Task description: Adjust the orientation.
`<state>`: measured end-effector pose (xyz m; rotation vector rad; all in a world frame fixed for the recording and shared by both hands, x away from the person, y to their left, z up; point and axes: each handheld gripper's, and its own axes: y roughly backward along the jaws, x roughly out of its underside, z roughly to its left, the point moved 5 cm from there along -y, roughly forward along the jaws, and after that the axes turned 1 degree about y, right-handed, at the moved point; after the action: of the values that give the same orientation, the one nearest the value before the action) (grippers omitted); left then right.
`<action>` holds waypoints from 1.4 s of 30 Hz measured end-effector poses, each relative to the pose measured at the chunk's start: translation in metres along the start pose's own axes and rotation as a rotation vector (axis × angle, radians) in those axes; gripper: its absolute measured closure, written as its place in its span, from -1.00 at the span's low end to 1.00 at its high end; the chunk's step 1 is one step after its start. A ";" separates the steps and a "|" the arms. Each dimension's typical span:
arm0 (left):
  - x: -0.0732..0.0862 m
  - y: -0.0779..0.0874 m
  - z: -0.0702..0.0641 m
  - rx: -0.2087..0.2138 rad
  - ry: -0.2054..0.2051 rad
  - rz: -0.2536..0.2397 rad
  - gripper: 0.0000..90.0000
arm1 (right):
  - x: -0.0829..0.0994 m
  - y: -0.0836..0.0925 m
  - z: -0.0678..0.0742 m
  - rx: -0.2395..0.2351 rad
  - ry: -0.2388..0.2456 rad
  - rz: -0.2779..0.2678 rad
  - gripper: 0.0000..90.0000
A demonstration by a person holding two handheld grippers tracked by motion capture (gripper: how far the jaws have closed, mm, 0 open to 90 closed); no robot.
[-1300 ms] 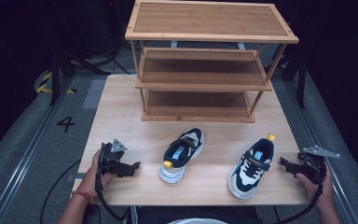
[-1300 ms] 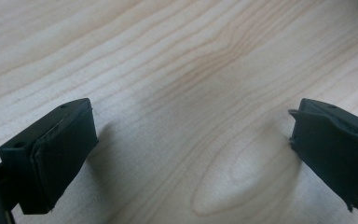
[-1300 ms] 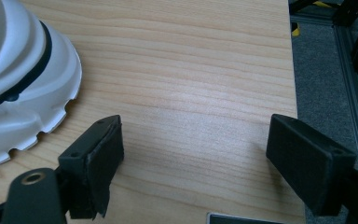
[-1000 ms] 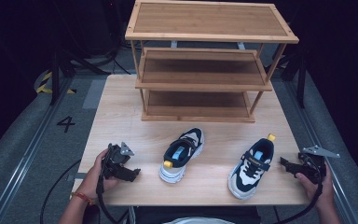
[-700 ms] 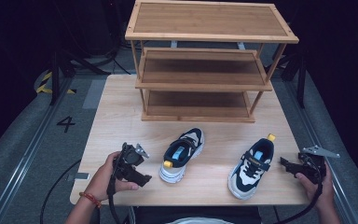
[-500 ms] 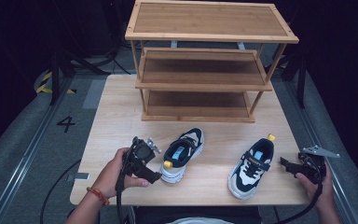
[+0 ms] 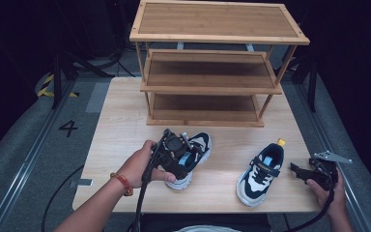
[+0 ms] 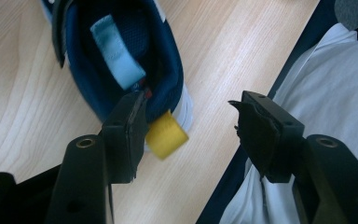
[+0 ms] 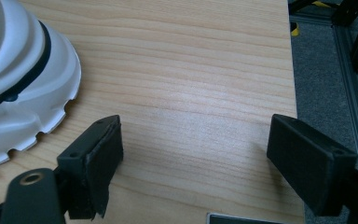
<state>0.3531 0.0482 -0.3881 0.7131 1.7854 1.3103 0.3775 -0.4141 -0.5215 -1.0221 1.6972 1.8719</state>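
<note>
Sneaker [image 7: 193, 154] nearest the left gripper [image 8: 191, 126] sits mid-tabletop toward the front edge, its long axis diagonal, toe toward the wooden rack [image 7: 212, 67], heel with its yellow tab toward the front. Jaws have been closing, half-open, one inside the padded navy collar, not pinching. Right gripper [image 9: 191, 154] rests wide open, empty, near the right edge.

A pale wooden worktop [image 7: 121, 121] fills the middle of the high view. At its far edge, in the upper centre of the frame, stands a three-tier wooden rack [image 7: 212, 58]. Grey carpet [image 7: 24, 145] lies at left, marked with a black "4" [image 7: 68, 128]. Yellow-and-black tape [image 7: 46, 86] shows at far left.
</note>
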 end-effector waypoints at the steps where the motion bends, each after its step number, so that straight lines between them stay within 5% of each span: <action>1: -0.003 -0.002 0.000 -0.004 -0.005 0.002 -0.07 | 0.000 0.000 0.000 0.000 0.000 0.000 -0.58; 12: -0.035 -0.025 0.005 -0.033 -0.012 0.054 0.01 | 0.000 0.000 0.000 0.001 0.001 0.000 -0.58; 19: -0.043 -0.045 0.018 -0.071 0.024 0.060 0.38 | 0.000 0.000 0.000 0.003 0.001 -0.001 -0.58; 27: -0.045 -0.058 0.019 -0.025 0.082 0.029 0.66 | 0.000 0.000 0.000 0.003 0.002 0.000 -0.58; 37: -0.048 -0.059 0.020 -0.002 0.031 0.069 0.73 | 0.000 0.000 0.000 0.004 0.005 0.000 -0.58; 42: -0.048 -0.067 0.019 -0.018 0.020 0.116 0.59 | 0.000 0.000 0.000 0.004 0.002 -0.001 -0.58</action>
<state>0.3954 -0.0012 -0.4419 0.8063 1.7683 1.4132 0.3772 -0.4137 -0.5214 -1.0233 1.7010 1.8671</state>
